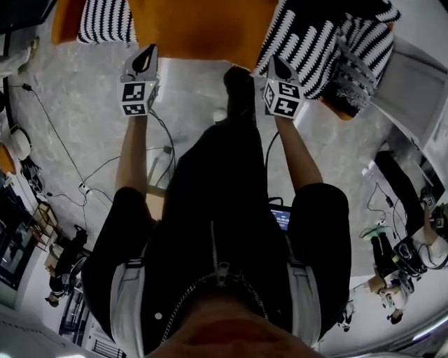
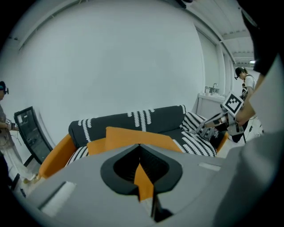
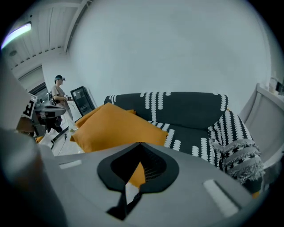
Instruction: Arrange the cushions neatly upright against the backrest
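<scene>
Head view: two grippers, one per hand. The left gripper and right gripper both point forward. Their tips sit at the near edge of the one orange cushion, left tip at its left end, right tip at its right end. There are three black-and-white cushions. The left striped cushion is far left. The right striped cushion is on the right, and the fringed cushion overlaps it further right.

Left gripper view: the jaws are clenched, with a sliver of orange fabric pinched in the slit. The orange cushion spreads out just ahead of the fingers, in front of the one dark sofa, which has white stripes and orange sides. The right gripper shows off to the right. Two others are in the room, a bystander at right and another bystander at the left edge.

Right gripper view: these jaws are clamped tight too, with orange fabric in the gap. The orange cushion runs up and left from the fingers, off the seat, across the sofa's left end. The right striped cushion stands at the sofa's right end, with the fringed cushion touching it in front. One bystander stands at left.
</scene>
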Demonstrator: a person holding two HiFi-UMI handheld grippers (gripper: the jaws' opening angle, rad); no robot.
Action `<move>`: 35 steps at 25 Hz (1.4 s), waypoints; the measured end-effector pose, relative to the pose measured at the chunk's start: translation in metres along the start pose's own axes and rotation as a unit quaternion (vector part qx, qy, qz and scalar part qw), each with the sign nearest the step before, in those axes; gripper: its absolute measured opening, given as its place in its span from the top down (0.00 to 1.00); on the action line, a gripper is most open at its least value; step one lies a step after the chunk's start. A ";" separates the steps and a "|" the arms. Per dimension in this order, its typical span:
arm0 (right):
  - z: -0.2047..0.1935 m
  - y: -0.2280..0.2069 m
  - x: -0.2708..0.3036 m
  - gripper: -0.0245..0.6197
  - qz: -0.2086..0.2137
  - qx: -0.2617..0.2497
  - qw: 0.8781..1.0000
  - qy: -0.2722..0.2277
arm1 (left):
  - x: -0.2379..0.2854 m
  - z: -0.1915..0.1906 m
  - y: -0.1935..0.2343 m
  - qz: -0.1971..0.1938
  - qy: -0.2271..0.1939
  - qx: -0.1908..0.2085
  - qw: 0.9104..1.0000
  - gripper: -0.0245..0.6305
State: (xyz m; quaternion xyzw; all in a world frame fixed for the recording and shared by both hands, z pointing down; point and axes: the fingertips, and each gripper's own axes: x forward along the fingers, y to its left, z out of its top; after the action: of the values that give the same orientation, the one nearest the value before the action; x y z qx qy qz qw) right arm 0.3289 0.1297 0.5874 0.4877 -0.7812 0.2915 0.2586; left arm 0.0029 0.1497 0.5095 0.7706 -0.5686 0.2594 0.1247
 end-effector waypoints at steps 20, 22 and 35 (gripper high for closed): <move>-0.186 0.052 0.067 0.87 0.042 -0.048 0.996 0.070 | 0.008 -0.214 0.106 0.040 0.103 0.032 0.993 0.64; -0.201 0.051 0.080 0.84 0.050 -0.045 0.994 0.081 | 0.012 -0.218 0.114 0.058 0.094 0.024 0.994 0.71; -0.282 0.018 0.175 0.62 0.007 -0.053 0.982 0.183 | 0.008 -0.192 0.098 0.016 0.097 0.069 0.993 0.89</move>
State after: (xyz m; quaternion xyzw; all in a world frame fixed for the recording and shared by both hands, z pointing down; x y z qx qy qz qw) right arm 0.2782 0.2285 0.9008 0.4066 -0.7382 0.3356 0.4208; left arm -0.1370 0.2052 0.6640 0.7394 -0.5467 0.3735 0.1221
